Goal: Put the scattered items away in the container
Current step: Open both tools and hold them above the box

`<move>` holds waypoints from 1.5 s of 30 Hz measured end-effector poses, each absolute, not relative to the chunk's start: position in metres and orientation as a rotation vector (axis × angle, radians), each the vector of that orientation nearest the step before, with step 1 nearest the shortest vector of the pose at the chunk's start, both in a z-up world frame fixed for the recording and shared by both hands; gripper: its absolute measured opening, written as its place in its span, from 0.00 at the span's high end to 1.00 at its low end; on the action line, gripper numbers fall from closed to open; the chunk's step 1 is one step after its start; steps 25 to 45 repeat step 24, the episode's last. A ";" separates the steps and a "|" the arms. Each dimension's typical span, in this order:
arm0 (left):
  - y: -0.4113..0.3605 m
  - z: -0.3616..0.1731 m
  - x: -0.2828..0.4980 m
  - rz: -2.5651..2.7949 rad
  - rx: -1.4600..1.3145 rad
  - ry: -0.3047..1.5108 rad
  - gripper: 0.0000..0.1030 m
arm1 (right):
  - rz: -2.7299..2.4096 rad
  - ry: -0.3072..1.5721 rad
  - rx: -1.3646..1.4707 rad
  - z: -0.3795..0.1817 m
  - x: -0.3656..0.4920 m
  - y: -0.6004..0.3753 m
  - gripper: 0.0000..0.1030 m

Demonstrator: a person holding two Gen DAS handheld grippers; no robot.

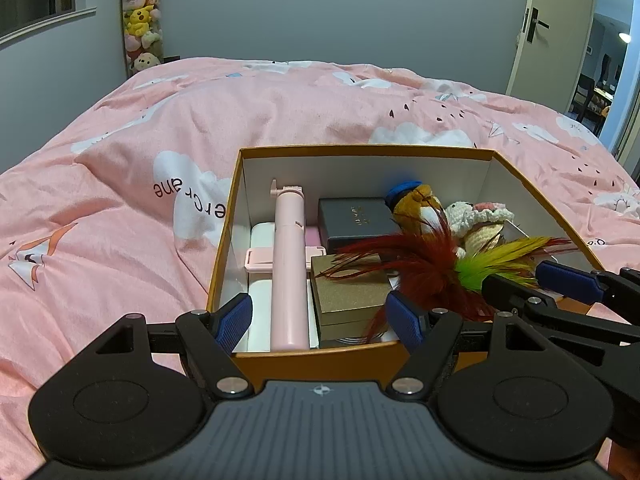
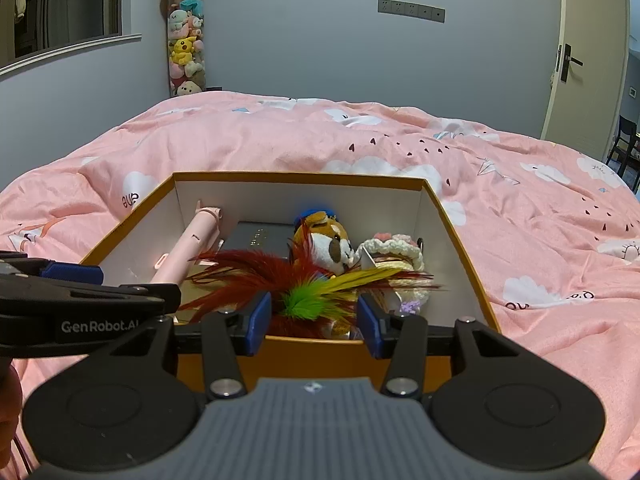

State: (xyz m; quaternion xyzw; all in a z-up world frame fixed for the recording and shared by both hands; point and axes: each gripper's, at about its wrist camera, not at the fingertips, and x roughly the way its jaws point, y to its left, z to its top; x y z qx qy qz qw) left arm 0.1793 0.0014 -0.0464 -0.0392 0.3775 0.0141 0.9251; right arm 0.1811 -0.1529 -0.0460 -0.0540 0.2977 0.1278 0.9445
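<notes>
An orange cardboard box (image 1: 360, 150) with a white inside sits on the bed. In it lie a pink selfie stick (image 1: 288, 264), a dark box (image 1: 356, 216), a gold box (image 1: 348, 288), a plush dog (image 2: 328, 240) and a crocheted toy (image 2: 396, 248). A feather toy (image 2: 304, 300) with red, green and yellow feathers rests on top of them. My right gripper (image 2: 314, 324) hangs over the box's near edge with its jaws apart. The feathers' base lies between them, and neither pad presses on it. My left gripper (image 1: 320, 320) stands wide open over the near-left rim, holding nothing.
A pink duvet (image 1: 140, 208) with cloud prints covers the bed all round the box. A tall clear tube of plush toys (image 2: 186, 40) stands in the far corner. A door (image 2: 584, 52) is ajar at the right.
</notes>
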 end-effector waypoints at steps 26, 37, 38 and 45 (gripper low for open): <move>0.003 -0.049 0.181 0.025 -0.088 0.785 0.16 | 0.262 0.609 -0.109 -0.046 0.182 -0.153 0.51; 0.003 -0.049 0.181 0.025 -0.088 0.785 0.16 | 0.262 0.609 -0.109 -0.046 0.182 -0.153 0.51; 0.003 -0.049 0.181 0.025 -0.088 0.785 0.16 | 0.262 0.609 -0.109 -0.046 0.182 -0.153 0.51; 0.003 -0.049 0.181 0.025 -0.088 0.785 0.16 | 0.262 0.609 -0.109 -0.046 0.182 -0.153 0.51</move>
